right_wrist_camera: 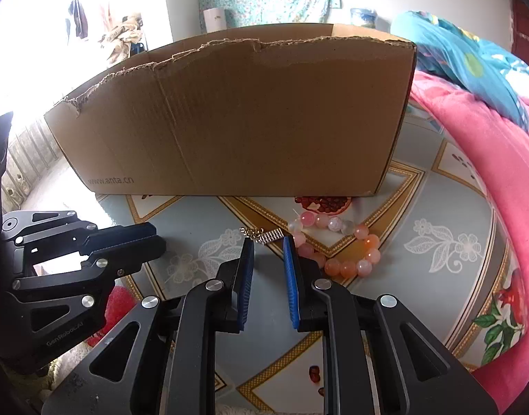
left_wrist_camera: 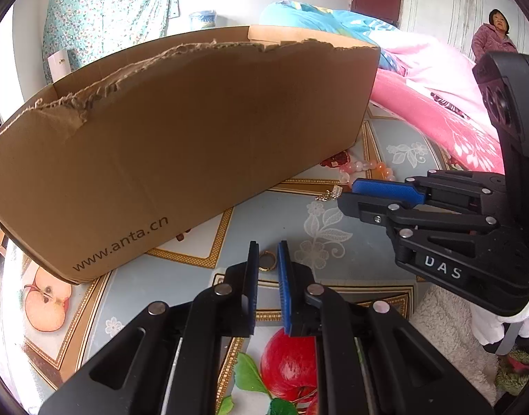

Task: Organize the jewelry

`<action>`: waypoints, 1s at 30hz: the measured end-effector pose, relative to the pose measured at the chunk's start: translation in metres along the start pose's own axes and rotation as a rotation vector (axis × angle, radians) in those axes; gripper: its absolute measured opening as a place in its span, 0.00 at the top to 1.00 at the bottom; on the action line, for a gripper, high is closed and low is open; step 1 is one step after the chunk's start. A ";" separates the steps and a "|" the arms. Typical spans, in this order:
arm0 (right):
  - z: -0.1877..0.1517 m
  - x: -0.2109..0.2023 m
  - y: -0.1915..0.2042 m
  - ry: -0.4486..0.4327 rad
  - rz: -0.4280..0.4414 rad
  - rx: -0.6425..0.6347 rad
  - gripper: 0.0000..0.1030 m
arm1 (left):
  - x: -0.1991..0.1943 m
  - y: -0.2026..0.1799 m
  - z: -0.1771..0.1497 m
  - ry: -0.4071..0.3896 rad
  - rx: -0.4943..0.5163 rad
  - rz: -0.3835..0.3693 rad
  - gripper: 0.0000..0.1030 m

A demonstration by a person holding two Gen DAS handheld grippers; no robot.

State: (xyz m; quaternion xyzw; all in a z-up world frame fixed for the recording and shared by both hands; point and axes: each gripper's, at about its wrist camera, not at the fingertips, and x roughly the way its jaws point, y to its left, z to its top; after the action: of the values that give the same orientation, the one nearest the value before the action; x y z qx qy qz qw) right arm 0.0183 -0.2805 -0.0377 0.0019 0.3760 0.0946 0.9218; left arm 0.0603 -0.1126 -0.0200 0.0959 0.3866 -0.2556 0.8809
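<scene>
A small gold ring (left_wrist_camera: 267, 261) lies on the patterned tablecloth just beyond the tips of my left gripper (left_wrist_camera: 268, 254), which is open and empty. A small silver trinket (left_wrist_camera: 330, 194) (right_wrist_camera: 262, 234) lies on the cloth just ahead of my right gripper (right_wrist_camera: 268, 245), which is open and empty. A pink and orange bead bracelet (right_wrist_camera: 337, 245) (left_wrist_camera: 366, 170) lies to the right of the right gripper's tips. The right gripper also shows in the left wrist view (left_wrist_camera: 354, 193); the left one shows in the right wrist view (right_wrist_camera: 150, 238).
A brown cardboard box (left_wrist_camera: 181, 145) (right_wrist_camera: 243, 117) with a torn top edge stands on the table behind the jewelry. Pink and blue bedding (right_wrist_camera: 489, 159) lies at the right. A person (left_wrist_camera: 494, 36) stands at the far right.
</scene>
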 end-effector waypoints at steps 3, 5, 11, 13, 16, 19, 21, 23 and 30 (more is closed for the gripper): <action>0.007 0.008 0.005 0.003 -0.016 -0.036 0.83 | 0.000 0.002 -0.001 -0.004 -0.006 -0.009 0.90; 0.009 0.012 0.011 0.007 -0.024 -0.067 0.83 | -0.001 0.002 -0.002 -0.007 -0.008 -0.012 0.90; 0.015 0.017 0.021 0.036 -0.010 -0.106 0.96 | -0.001 0.005 -0.003 -0.015 -0.021 -0.022 0.90; 0.015 0.016 0.020 0.046 0.011 -0.084 0.96 | -0.001 0.006 -0.003 -0.018 -0.025 -0.025 0.90; 0.007 0.006 0.016 0.058 0.042 -0.042 0.96 | -0.001 0.006 -0.003 -0.021 -0.026 -0.028 0.90; 0.008 -0.004 0.011 0.048 0.063 -0.003 0.96 | -0.003 0.007 -0.005 -0.026 -0.027 -0.032 0.90; 0.009 -0.013 0.005 0.032 0.083 0.035 0.96 | -0.003 0.008 -0.005 -0.030 -0.029 -0.033 0.90; 0.013 -0.021 -0.001 0.012 0.115 0.080 0.97 | -0.004 0.008 -0.006 -0.036 -0.031 -0.032 0.90; 0.027 -0.045 -0.012 -0.053 0.157 0.126 0.96 | -0.010 0.012 -0.007 -0.048 -0.052 -0.048 0.98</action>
State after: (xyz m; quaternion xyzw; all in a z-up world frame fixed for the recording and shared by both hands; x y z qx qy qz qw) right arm 0.0077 -0.2986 0.0124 0.0920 0.3552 0.1424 0.9193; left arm 0.0567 -0.0960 -0.0176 0.0578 0.3740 -0.2686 0.8858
